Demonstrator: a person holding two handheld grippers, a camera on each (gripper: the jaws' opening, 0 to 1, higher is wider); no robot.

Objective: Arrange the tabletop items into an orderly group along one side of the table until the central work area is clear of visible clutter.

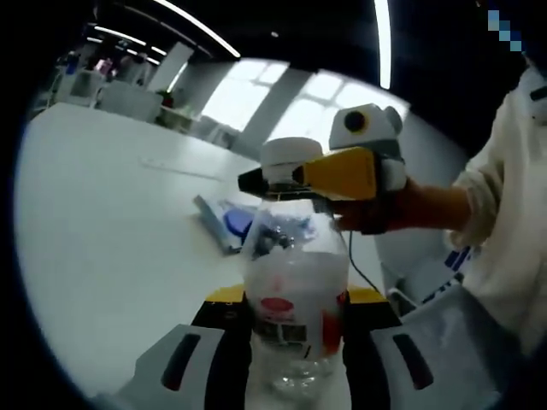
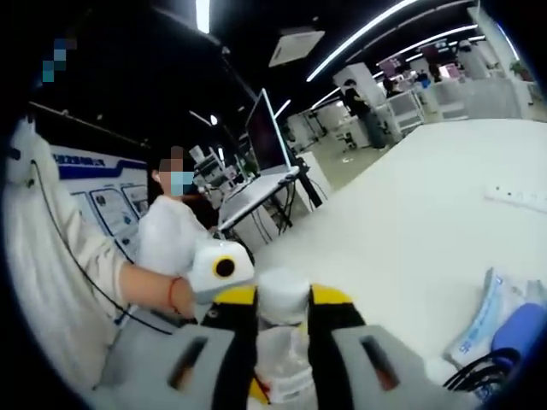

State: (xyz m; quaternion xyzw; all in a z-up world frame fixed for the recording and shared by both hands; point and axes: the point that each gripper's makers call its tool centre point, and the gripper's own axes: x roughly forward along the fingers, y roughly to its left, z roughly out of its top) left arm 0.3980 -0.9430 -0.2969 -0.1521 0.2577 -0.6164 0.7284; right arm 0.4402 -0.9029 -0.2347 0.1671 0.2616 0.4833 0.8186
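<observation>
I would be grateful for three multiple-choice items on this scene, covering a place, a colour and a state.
1. Where is the clear bottle?
A. lying flat on the table
B. upright between the left gripper's jaws
C. on the floor

2. What colour is the bottle's cap?
A. white
B. red
C. green

3. What is the right gripper doing?
A. hanging open
B. resting on the packet
C. closed on the cap

Answers: B, the jaws flank its body; A, it looks white in both views; C, its jaws sit against the cap.

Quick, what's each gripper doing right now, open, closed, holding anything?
Left gripper: closed on the body of the clear plastic bottle.
Right gripper: closed on the bottle's white cap.
</observation>
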